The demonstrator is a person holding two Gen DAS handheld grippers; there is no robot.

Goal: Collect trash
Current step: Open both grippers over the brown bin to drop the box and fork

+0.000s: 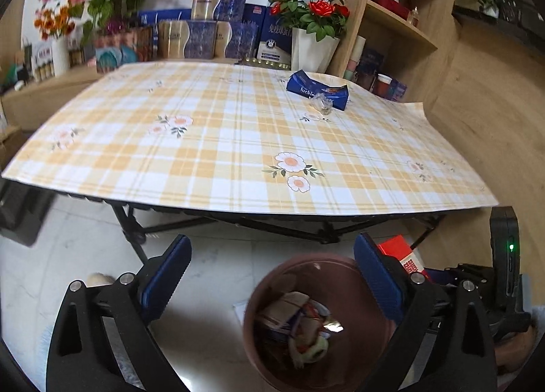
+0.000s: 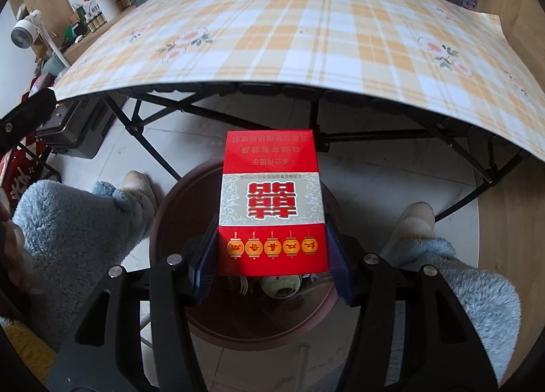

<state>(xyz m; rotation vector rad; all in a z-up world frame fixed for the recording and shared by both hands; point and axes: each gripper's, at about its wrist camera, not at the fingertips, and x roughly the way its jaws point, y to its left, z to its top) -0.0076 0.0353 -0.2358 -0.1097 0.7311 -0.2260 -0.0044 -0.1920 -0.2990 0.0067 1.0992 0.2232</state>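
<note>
A round brown bin [image 1: 340, 276] stands on the floor in front of the table, with crumpled wrappers [image 1: 299, 320] lying inside. My left gripper [image 1: 272, 276] hangs above it, open wide, with nothing between its fingers. My right gripper [image 2: 272, 255] is shut on a red and silver cigarette carton [image 2: 270, 201], held over the same bin [image 2: 170, 221]; the carton's corner [image 1: 398, 249] shows behind my left gripper's right finger. On the table's far right lie a blue paper bag [image 1: 316, 88] and a crumpled clear wrapper [image 1: 322, 104].
The folding table [image 1: 221, 153] has a yellow checked cloth and black crossed legs [image 2: 211, 116]. Boxes, flower pots [image 1: 315, 47] and wooden shelves [image 1: 398, 17] stand behind it. A person's slippered feet [image 2: 414, 218] and fluffy blue trouser legs [image 2: 78, 221] flank the bin.
</note>
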